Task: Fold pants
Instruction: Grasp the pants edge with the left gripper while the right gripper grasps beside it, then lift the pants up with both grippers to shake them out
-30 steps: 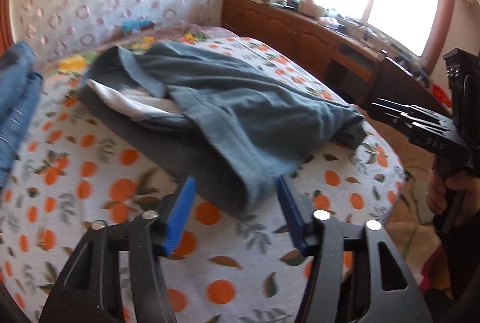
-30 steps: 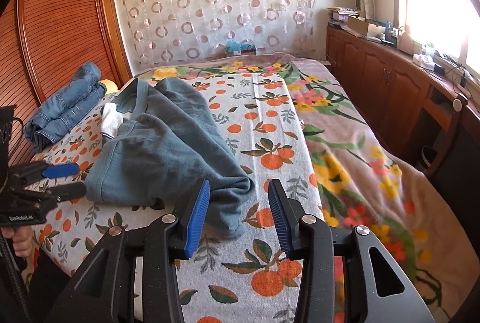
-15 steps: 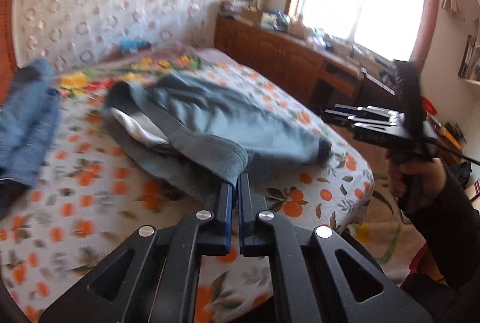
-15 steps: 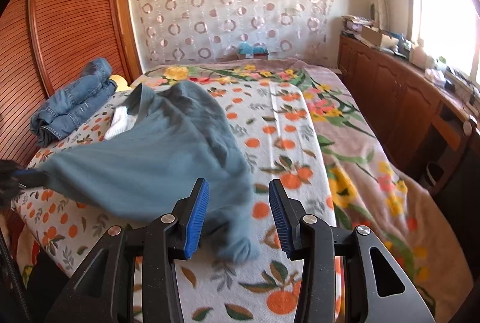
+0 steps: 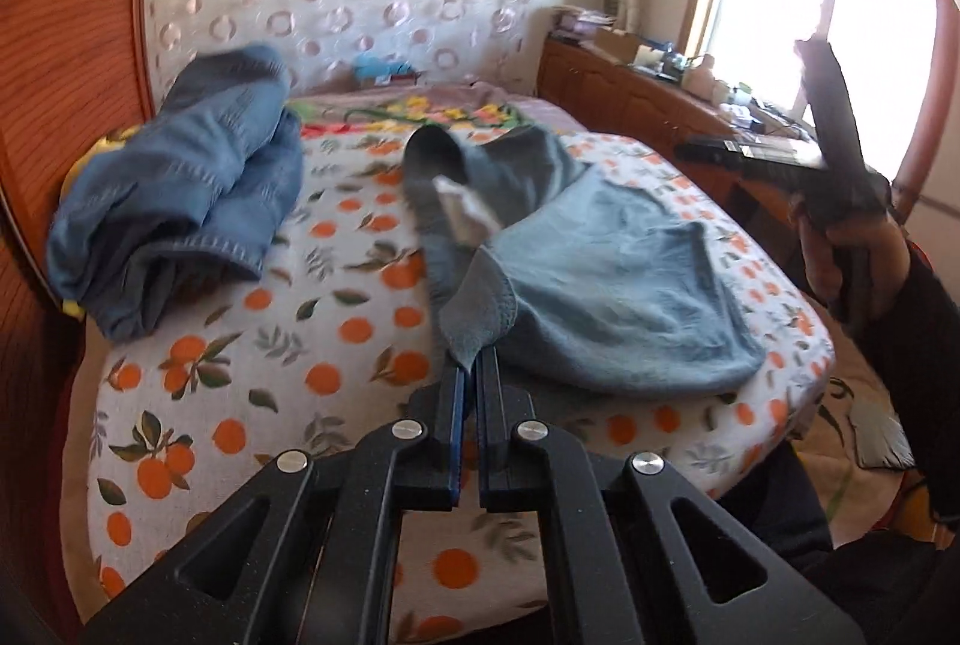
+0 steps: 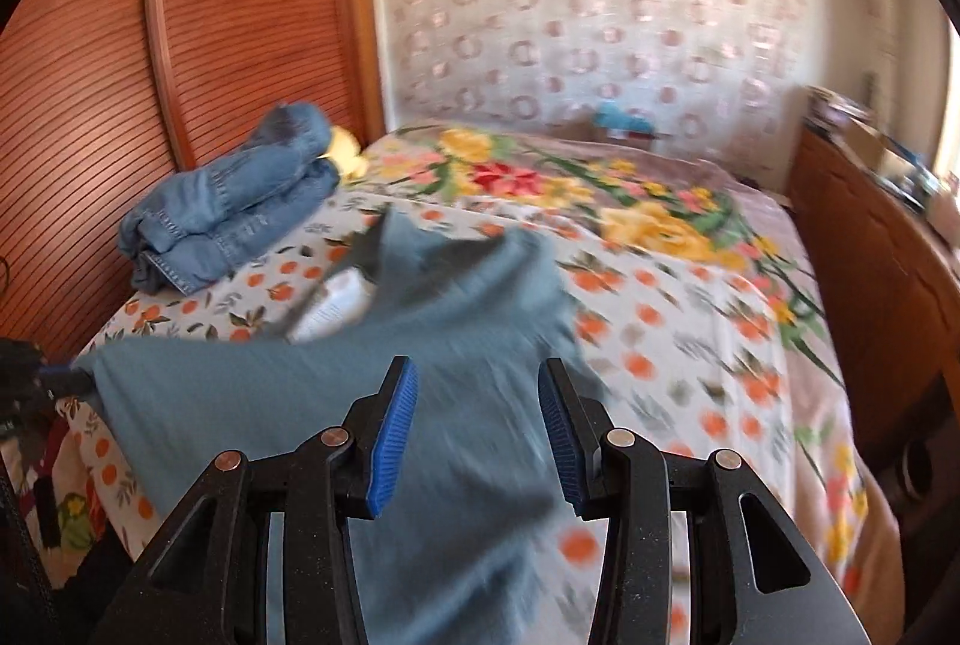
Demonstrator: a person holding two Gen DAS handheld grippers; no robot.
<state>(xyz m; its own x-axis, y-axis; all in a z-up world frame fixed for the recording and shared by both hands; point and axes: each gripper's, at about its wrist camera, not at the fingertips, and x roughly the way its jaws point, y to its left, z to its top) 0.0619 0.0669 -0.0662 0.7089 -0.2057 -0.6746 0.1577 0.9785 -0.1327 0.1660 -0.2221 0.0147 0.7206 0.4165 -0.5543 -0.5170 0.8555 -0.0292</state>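
Grey-blue pants (image 5: 600,273) lie crumpled on the orange-print bed sheet (image 5: 240,345), with a white inner pocket (image 5: 465,213) showing. My left gripper (image 5: 471,366) is shut on a corner of the pants fabric near the bed's front edge and holds it lifted and stretched. In the right wrist view the pants (image 6: 240,393) spread across below my right gripper (image 6: 474,375), which hovers open above them with nothing pressed between its blue pads (image 6: 393,435). The left gripper (image 6: 57,378) shows at the far left, pinching the corner. A hand holds the right gripper (image 5: 840,165) at the right.
Folded blue jeans (image 5: 198,177) sit at the back left of the bed, next to the wooden wardrobe (image 6: 90,105). A floral blanket (image 6: 660,213) covers the far part. A wooden cabinet (image 5: 630,99) with clutter runs under the window on the right.
My left gripper went from open to shut on the pants corner and pulled it back, stretching the fabric. The right gripper swung over the pants and stayed open.
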